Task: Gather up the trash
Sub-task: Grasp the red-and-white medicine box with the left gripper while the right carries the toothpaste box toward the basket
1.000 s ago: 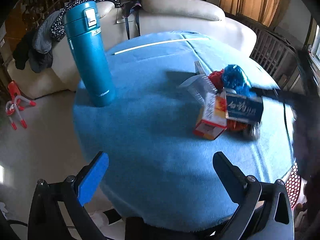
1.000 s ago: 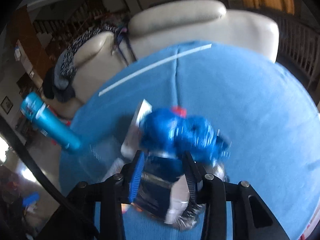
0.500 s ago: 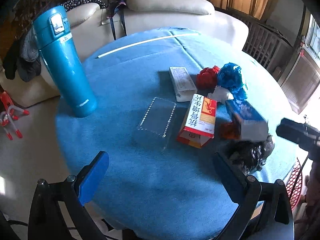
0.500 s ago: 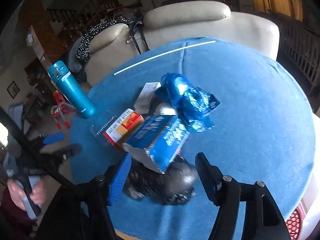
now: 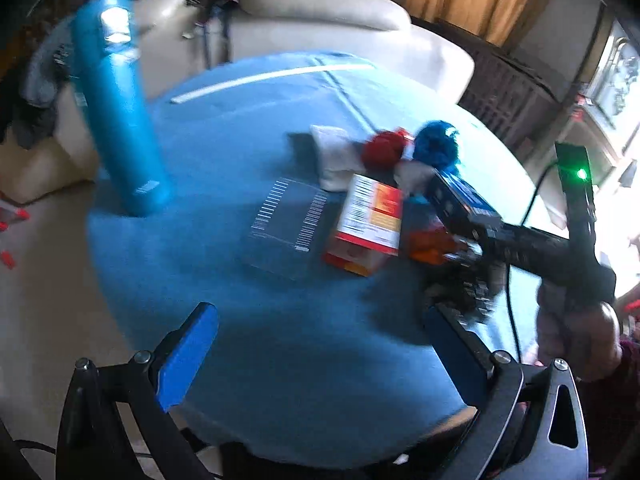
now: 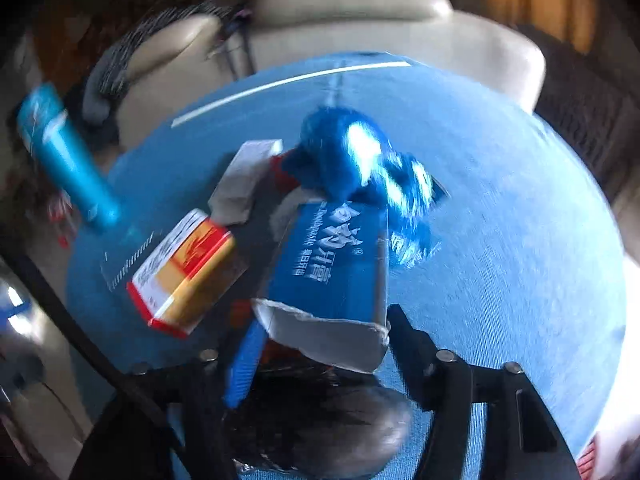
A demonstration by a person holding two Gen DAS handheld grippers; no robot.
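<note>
A pile of trash lies on the round blue-clothed table (image 5: 248, 320). It holds a blue box (image 6: 332, 264), a red-orange box (image 6: 184, 272), a white box (image 6: 244, 176), a crumpled blue wrapper (image 6: 352, 160), a red wad (image 5: 384, 148) and a black crumpled bag (image 6: 320, 420). My right gripper (image 6: 324, 320) is closing with the blue box's torn end between its fingers. The pads are close to its sides, but blur hides any contact. My left gripper (image 5: 320, 352) hangs open over bare cloth near the front edge, with nothing between its fingers.
A tall teal flask (image 5: 120, 120) stands at the table's left edge. A flat clear plastic packet (image 5: 288, 224) lies left of the red-orange box (image 5: 368, 224). A cream sofa (image 5: 320, 12) curves behind the table. A person's hand (image 5: 576, 332) holds the right gripper's handle at the right.
The right gripper let go of the blue box, which dropped onto the pile. It has since moved down and forward around the box's end. The left view turned slightly.
</note>
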